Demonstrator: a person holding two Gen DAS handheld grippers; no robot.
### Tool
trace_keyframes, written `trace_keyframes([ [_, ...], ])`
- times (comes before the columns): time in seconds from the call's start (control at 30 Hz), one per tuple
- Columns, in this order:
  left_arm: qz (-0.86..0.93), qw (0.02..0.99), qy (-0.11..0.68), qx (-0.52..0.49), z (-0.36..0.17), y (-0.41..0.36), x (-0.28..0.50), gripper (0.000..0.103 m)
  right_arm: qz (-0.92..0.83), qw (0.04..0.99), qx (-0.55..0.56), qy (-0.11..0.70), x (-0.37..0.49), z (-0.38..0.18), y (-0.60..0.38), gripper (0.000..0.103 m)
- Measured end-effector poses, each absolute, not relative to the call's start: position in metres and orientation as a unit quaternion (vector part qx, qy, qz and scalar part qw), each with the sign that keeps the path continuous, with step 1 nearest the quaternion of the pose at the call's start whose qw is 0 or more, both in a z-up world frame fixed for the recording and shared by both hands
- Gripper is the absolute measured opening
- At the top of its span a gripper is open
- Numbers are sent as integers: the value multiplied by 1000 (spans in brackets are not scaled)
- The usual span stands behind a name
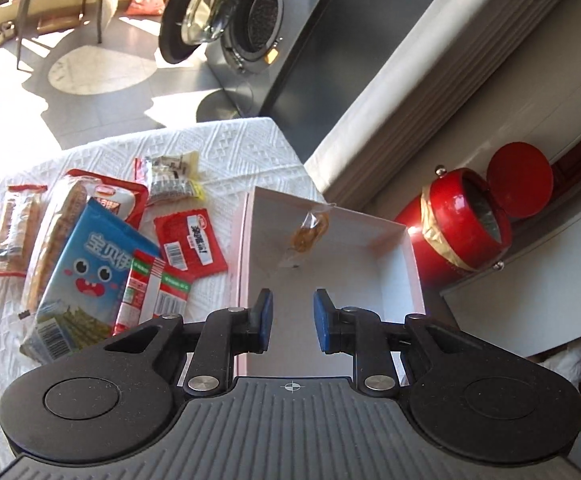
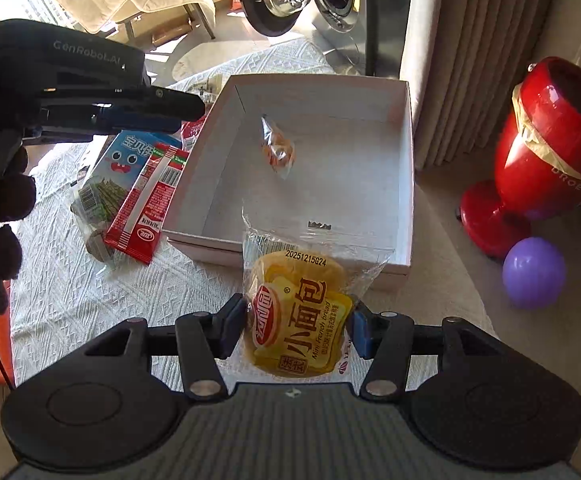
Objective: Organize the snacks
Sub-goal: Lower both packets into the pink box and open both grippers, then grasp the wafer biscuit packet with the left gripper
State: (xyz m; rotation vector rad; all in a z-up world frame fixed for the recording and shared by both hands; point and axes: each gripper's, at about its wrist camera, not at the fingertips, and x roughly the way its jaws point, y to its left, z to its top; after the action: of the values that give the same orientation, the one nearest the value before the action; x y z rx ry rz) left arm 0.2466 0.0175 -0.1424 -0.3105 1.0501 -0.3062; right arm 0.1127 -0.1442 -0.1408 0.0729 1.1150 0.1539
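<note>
Bread packet (image 2: 300,316): yellow, clear-wrapped, being gripped by right tool (image 2: 298,330), nearing white box (image 2: 210,148); left tool (image 1: 290,318) hanging parted, empty.

A white woven cloth with a raised diamond texture (image 1: 246,148) is covering the table, looking matt and rough. The white paperboard box (image 2: 408,184) is showing smooth, matt walls. A small clear glossy plastic wrapper (image 2: 278,148) is glinting inside it. The yellow bread packet in shiny transparent film (image 2: 302,320) is crinkling between the blue matt pads (image 2: 360,330) of the black matt plastic right gripper (image 2: 296,326). The glossy blue foil snack bag (image 1: 86,256) and red glossy sachets (image 1: 190,244) are reflecting sunlight. The red lacquered metal-looking bin (image 1: 466,224) is gleaming.
</note>
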Motion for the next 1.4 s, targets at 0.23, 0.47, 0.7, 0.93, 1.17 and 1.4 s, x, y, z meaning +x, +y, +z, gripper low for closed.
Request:
trace_keyframes([
  [0.23, -66, 840, 523, -131, -166, 77, 230, 25, 60, 873, 26, 483, 174, -136, -128, 80],
  [0.47, -32, 833, 539, -117, -186, 132, 214, 25, 112, 860, 11, 497, 223, -139, -74, 80],
  [0.7, -22, 823, 558, -108, -201, 174, 202, 25, 121, 850, 4, 513, 327, -159, 1, 80],
  [0.93, -15, 812, 564, -150, -206, 216, 198, 25, 46, 832, 15, 553, 403, -223, 33, 80],
  [1.17, -17, 830, 528, -178, -203, 255, 247, 25, 95, 813, -11, 574, 381, -237, 70, 61],
  [1.4, -45, 837, 530, -126, -216, 250, 315, 25, 149, 796, -14, 586, 348, -231, 98, 61],
])
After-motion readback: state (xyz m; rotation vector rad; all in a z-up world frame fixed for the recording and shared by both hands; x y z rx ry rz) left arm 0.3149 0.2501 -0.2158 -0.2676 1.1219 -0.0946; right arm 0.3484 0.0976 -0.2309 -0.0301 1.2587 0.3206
